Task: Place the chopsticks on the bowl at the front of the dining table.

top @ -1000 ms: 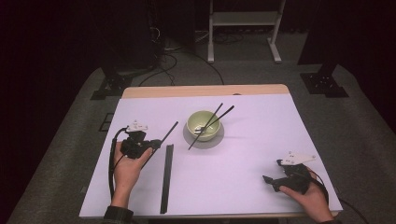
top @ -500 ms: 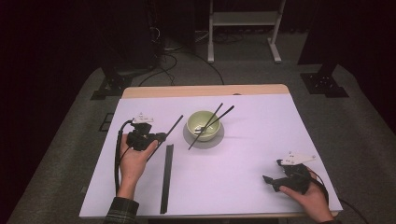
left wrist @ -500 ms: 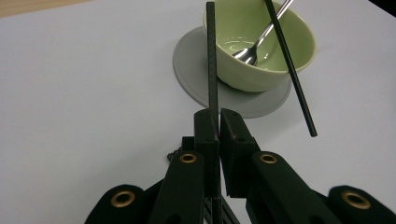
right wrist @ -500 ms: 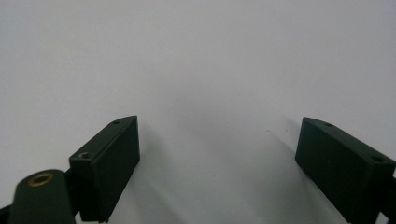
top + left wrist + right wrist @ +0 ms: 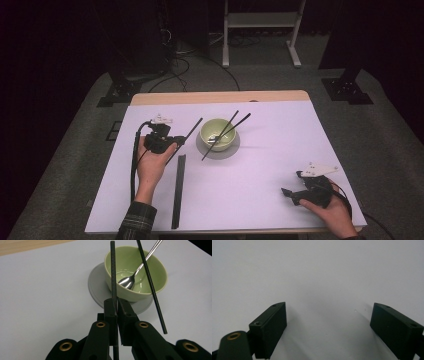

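Pinching 1 slim matte black chopstick (image 5: 113, 270), the left gripper (image 5: 117, 312) is pointing it over a glossy round green bowl (image 5: 150, 287); the right gripper (image 5: 328, 322) is gaping, holding nothing.

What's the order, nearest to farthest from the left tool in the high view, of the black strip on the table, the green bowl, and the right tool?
Measured from the left tool, which grips a black stick:
1. Black strip, lying on the table just beside and below that hand.
2. Green bowl, to its right, on a grey coaster.
3. Right tool, far across the table near the lower right corner.
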### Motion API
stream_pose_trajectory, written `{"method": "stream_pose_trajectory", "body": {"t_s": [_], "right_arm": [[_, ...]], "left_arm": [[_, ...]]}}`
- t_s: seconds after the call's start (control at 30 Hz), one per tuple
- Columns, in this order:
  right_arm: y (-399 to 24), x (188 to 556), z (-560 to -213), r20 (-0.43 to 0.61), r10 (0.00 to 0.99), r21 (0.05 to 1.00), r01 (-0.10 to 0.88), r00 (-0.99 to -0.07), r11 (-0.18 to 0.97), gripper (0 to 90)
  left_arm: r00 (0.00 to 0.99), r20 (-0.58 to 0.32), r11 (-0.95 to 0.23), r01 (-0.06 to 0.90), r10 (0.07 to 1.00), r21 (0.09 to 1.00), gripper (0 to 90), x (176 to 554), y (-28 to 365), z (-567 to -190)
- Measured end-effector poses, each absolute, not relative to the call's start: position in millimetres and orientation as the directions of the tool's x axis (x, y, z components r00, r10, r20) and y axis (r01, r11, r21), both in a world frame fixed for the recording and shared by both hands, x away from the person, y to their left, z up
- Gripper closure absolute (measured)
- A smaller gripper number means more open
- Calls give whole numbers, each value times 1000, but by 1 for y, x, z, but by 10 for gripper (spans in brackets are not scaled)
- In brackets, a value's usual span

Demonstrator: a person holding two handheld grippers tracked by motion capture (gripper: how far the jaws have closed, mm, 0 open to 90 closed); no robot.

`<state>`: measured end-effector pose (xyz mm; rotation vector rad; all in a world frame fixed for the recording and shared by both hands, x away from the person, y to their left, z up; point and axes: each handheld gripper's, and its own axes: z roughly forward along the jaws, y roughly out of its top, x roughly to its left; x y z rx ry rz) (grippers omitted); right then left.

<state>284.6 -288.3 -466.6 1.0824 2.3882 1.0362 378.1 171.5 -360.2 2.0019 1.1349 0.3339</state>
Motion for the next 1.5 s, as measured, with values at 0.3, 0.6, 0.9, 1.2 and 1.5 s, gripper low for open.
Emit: {"method": "stream_pose_trajectory", "body": {"t_s": [0.3, 0.6, 0.9, 1.2, 1.5], "right_arm": [[-288, 285, -467, 7, 750, 728, 517, -662, 449, 121], [-288, 285, -467, 6, 749, 729, 516, -662, 451, 122], [-288, 285, -467, 7, 749, 729, 517, -662, 450, 121], [-288, 285, -467, 6, 749, 729, 516, -662, 450, 122], [-288, 285, -467, 7, 749, 729, 516, -662, 450, 122]], "left_arm": [[563, -153, -280, 607, 812, 744, 864, 390, 159, -358], [563, -159, -276, 608, 811, 745, 864, 403, 148, -360], [554, -175, -263, 619, 814, 740, 864, 417, 138, -362], [546, -189, -254, 633, 816, 732, 864, 430, 128, -366], [543, -192, -254, 639, 818, 726, 864, 442, 117, -370]]}}
